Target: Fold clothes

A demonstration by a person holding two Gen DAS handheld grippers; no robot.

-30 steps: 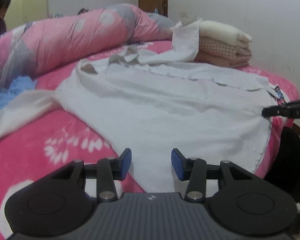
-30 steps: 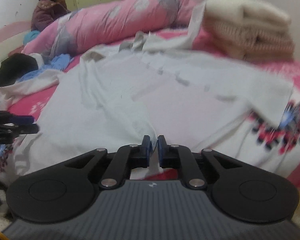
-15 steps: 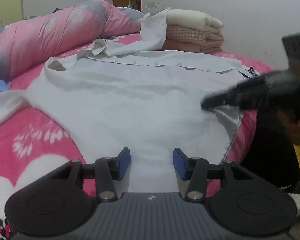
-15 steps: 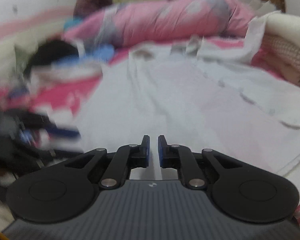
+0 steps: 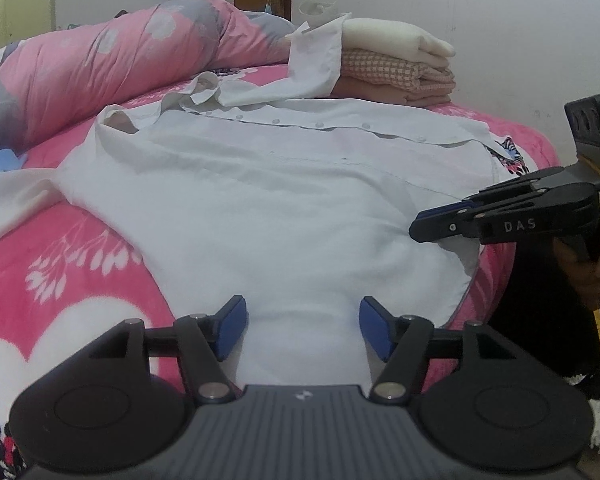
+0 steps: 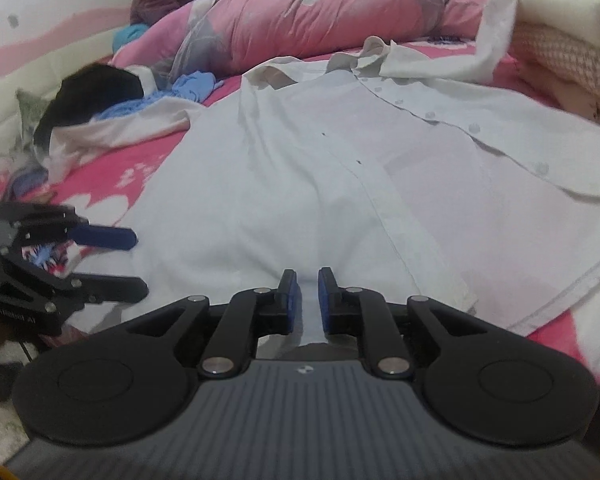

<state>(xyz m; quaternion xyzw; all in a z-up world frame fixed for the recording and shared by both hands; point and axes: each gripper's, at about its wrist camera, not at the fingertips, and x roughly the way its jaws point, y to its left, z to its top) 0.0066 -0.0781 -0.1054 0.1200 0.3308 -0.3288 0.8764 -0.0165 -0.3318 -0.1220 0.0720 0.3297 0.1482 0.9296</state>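
**White shirt spread flat, no fold yet made**

The white shirt (image 5: 268,200) is laid open across the pink bed cover (image 5: 60,264), filling the middle of both views; its sleeves and body are still unfolded, so the whole fold is judged to remain. A folded stack (image 5: 396,68) is seen at upper right. The left gripper (image 5: 302,326), its jaws just widened, is held released over the hem. The right gripper (image 6: 308,300) is nearly clenched, apparently with hem cloth between its pads.
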